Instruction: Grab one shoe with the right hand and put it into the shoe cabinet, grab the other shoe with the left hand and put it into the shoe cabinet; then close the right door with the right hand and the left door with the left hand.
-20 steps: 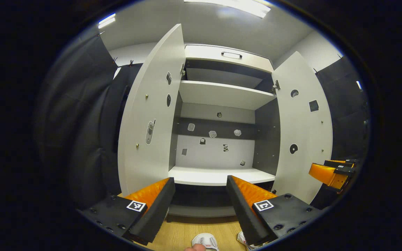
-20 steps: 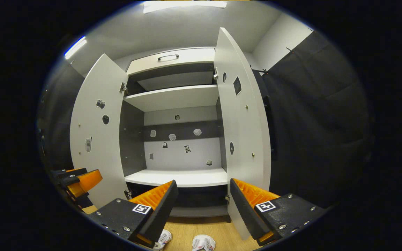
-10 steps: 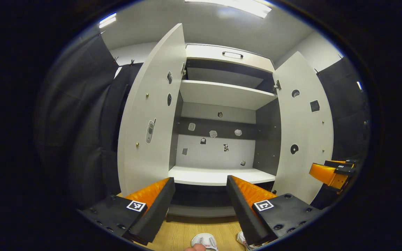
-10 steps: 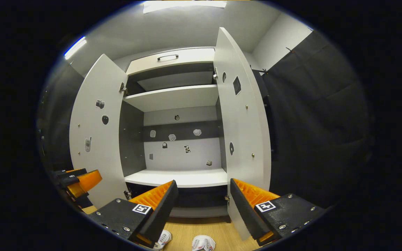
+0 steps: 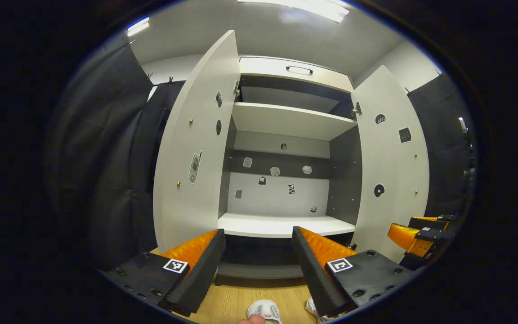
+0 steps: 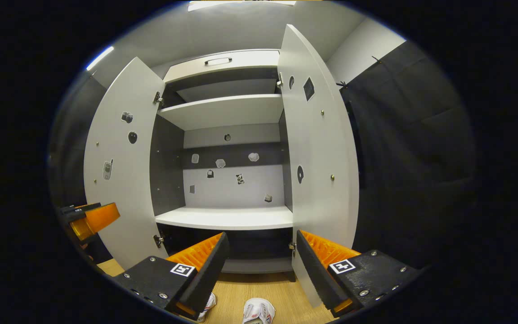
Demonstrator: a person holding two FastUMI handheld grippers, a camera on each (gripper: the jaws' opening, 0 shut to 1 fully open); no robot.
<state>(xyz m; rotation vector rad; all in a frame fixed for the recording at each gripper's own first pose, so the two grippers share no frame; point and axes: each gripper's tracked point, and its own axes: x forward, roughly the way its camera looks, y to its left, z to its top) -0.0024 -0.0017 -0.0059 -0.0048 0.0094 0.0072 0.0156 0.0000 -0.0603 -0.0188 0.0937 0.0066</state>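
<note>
No readable words, brands or numbers. Small picture stickers dot the cabinet (image 5: 281, 121) doors and back panel, too small to make out. Square black-and-white marker tags sit on the gripper fingers (image 6: 182, 269).

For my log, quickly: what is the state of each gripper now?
Left gripper: open, holding nothing.
Right gripper: open, holding nothing.
Both shoes lie on the floor.

White shoe cabinet (image 6: 223, 218) with dark grey inner walls, white shoes (image 6: 258, 311), light wood-grain floor (image 6: 281, 301)
</note>
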